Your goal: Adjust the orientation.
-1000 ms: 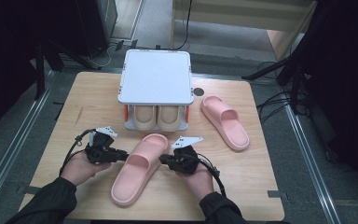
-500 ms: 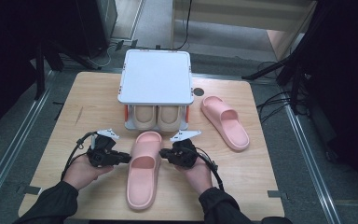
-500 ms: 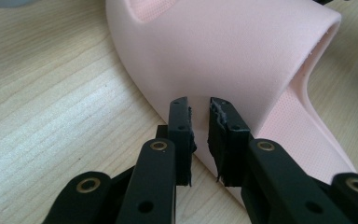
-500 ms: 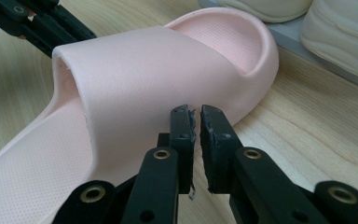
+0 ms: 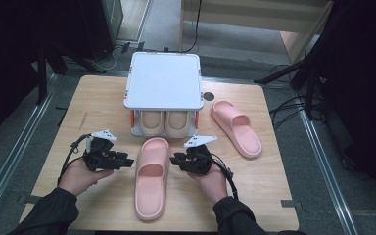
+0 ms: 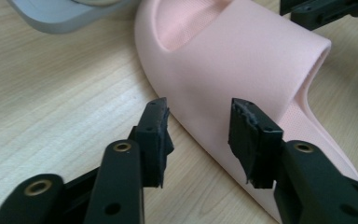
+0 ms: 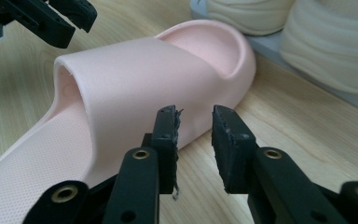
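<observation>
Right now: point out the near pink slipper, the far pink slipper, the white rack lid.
near pink slipper (image 5: 151, 171), high view, on its strap.
far pink slipper (image 5: 238, 125), high view, on its strap.
white rack lid (image 5: 163, 81), high view, centre of top.

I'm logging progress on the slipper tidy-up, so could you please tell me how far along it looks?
Done: two cream slippers sit in the lower level of the rack. In hand: the near pink slipper lies lengthwise, toe toward the rack, with the left gripper and right gripper flanking it, jaws open, neither gripping. Left: apparently getting that slipper to the rack, then the other pink slipper, which lies untouched to the right.
</observation>
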The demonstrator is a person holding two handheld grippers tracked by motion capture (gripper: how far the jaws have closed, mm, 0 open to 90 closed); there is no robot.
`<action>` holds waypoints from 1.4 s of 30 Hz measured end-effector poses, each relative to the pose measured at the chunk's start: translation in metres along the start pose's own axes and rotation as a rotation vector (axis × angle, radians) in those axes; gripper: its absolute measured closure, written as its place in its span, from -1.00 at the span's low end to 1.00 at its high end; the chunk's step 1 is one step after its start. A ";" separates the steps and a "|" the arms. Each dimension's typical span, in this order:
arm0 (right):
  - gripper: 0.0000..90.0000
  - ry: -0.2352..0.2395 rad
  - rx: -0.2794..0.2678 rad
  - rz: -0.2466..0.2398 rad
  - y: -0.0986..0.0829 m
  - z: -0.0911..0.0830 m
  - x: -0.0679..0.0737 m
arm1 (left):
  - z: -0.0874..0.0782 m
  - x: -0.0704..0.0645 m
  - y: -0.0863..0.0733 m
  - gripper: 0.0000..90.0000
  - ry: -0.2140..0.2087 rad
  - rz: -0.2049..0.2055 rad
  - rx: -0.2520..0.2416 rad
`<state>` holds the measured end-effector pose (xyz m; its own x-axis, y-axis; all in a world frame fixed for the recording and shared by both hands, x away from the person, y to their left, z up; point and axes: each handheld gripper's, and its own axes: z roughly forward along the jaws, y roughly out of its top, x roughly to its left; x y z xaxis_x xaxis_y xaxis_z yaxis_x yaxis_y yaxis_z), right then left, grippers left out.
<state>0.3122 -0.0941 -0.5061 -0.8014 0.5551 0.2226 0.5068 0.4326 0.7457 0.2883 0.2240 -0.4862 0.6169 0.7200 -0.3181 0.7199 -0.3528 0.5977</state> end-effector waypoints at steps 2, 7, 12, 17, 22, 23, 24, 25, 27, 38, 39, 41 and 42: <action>0.56 -0.008 -0.012 0.006 -0.001 -0.006 -0.003 | -0.001 0.002 0.002 0.13 -0.006 -0.006 -0.004; 0.52 -0.021 -0.046 0.024 -0.001 -0.019 -0.012 | -0.001 0.004 0.005 0.05 -0.011 0.002 -0.008; 0.49 -0.037 -0.055 0.037 -0.002 -0.032 -0.020 | 0.001 0.005 0.008 -0.04 -0.026 0.013 -0.011; 0.48 -0.060 -0.069 0.053 -0.003 -0.049 -0.033 | 0.002 0.006 0.012 -0.08 -0.031 0.025 -0.015; 0.43 -0.095 -0.078 0.061 -0.005 -0.066 -0.049 | 0.004 0.009 0.013 -0.11 -0.030 0.018 -0.011; 0.44 -0.097 -0.081 0.067 -0.006 -0.069 -0.054 | 0.005 0.010 0.013 -0.11 -0.030 0.015 -0.010; 0.44 -0.098 -0.085 0.077 -0.006 -0.071 -0.058 | 0.005 0.011 0.013 -0.11 -0.027 0.013 -0.010; 0.44 -0.100 -0.087 0.084 -0.007 -0.073 -0.062 | 0.005 0.012 0.014 -0.11 -0.030 0.006 -0.012; 0.44 -0.115 -0.081 0.079 -0.007 -0.078 -0.069 | 0.004 0.014 0.014 -0.11 -0.029 0.001 -0.020; 0.35 -0.187 -0.090 0.121 -0.013 -0.097 -0.113 | 0.001 0.017 0.012 -0.11 -0.022 -0.009 -0.023; 0.32 -0.191 -0.091 0.126 -0.013 -0.097 -0.115 | 0.000 0.015 0.012 -0.11 -0.022 -0.005 -0.026; 0.30 -0.205 -0.092 0.133 -0.015 -0.098 -0.121 | 0.000 0.012 0.011 -0.11 -0.031 0.004 -0.031; 0.30 -0.213 -0.087 0.136 -0.015 -0.098 -0.123 | 0.000 0.012 0.011 -0.12 -0.034 0.005 -0.028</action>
<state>0.3722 -0.2387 -0.4833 -0.6382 0.7451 0.1938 0.5683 0.2862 0.7714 0.3035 0.2284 -0.4829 0.6312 0.6975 -0.3393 0.7077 -0.3390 0.6199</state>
